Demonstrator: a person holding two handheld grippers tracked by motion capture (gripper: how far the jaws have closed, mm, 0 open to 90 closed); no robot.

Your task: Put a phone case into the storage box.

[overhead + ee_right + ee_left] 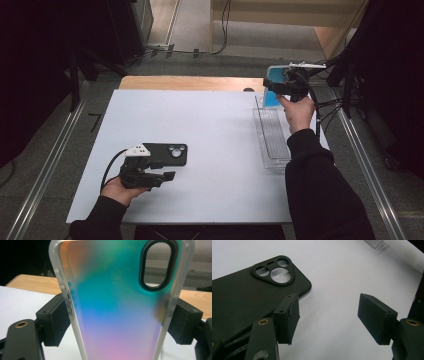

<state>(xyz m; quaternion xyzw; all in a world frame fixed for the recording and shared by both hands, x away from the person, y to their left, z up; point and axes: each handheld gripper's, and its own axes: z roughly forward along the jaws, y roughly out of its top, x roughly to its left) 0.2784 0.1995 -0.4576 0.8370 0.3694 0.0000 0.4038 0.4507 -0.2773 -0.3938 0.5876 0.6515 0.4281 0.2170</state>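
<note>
A black phone case (166,152) lies flat on the white table top (210,135), its camera cutout to the right. My left gripper (169,176) rests just in front of it, open, with nothing between its pads. In the left gripper view the black case (249,297) sits beside and behind the left pad (288,315). My right gripper (272,86) is raised at the far right and shut on an iridescent blue-pink phone case (272,95). In the right gripper view that case (117,307) stands upright, both pads pressing its frosted edges.
A clear plastic tray (272,135) lies along the table's right side, below the right hand. A wooden strip (190,82) borders the table's far edge. Cables and dark stands line the floor at both sides.
</note>
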